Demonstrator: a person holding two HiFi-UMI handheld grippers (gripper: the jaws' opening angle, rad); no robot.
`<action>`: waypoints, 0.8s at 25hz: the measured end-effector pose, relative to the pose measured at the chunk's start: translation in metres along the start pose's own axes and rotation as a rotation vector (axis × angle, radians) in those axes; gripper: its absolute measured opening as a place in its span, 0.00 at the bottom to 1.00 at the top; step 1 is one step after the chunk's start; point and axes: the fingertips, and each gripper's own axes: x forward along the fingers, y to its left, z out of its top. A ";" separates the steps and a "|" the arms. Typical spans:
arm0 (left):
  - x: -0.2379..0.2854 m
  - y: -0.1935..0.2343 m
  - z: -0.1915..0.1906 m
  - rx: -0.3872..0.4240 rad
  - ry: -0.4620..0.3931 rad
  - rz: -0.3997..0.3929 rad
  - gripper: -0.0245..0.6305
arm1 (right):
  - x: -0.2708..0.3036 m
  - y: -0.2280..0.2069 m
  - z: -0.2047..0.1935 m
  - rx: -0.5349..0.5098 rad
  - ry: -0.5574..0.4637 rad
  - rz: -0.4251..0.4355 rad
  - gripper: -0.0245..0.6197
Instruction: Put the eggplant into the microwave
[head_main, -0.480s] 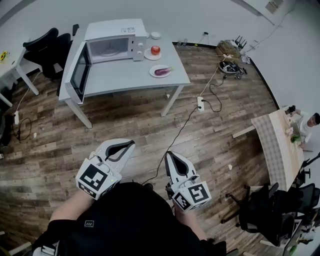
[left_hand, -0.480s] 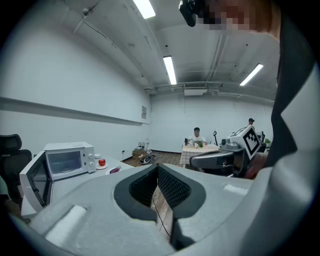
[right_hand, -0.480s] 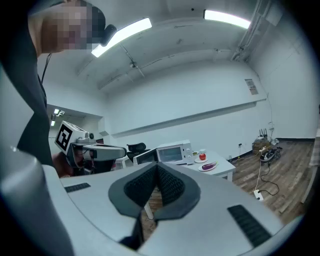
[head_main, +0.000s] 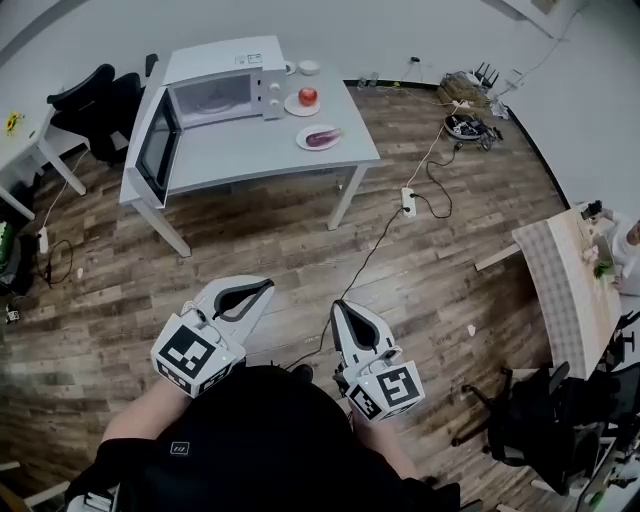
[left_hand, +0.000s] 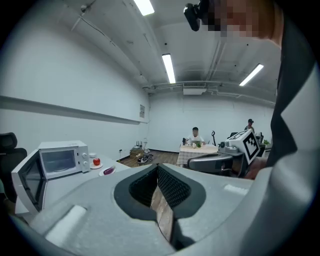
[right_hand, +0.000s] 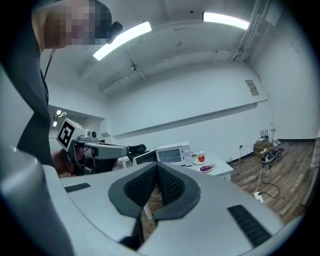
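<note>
The left tongs (head_main: 266, 286) and right tongs (head_main: 338, 307) are pinched shut, empty. The small purple eggplant (head_main: 322, 136), plated on the grey table (head_main: 250, 158), is too distant for detail.

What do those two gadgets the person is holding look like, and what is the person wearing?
The left gripper and right gripper are pale grey plastic shells tapering to two jaws, lined with black ribbed pads. Each carries a white cube printed with black square markers at its rear. No cables show. The person wears a black top.
</note>
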 end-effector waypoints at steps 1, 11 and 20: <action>0.004 -0.004 0.003 -0.009 -0.009 -0.006 0.05 | -0.004 -0.003 0.000 0.004 -0.002 0.007 0.06; 0.027 -0.024 0.016 0.006 -0.016 0.100 0.05 | -0.051 -0.030 0.002 0.041 -0.039 0.077 0.06; 0.039 -0.028 0.012 -0.016 -0.005 0.135 0.05 | -0.052 -0.053 -0.004 0.108 -0.036 0.089 0.16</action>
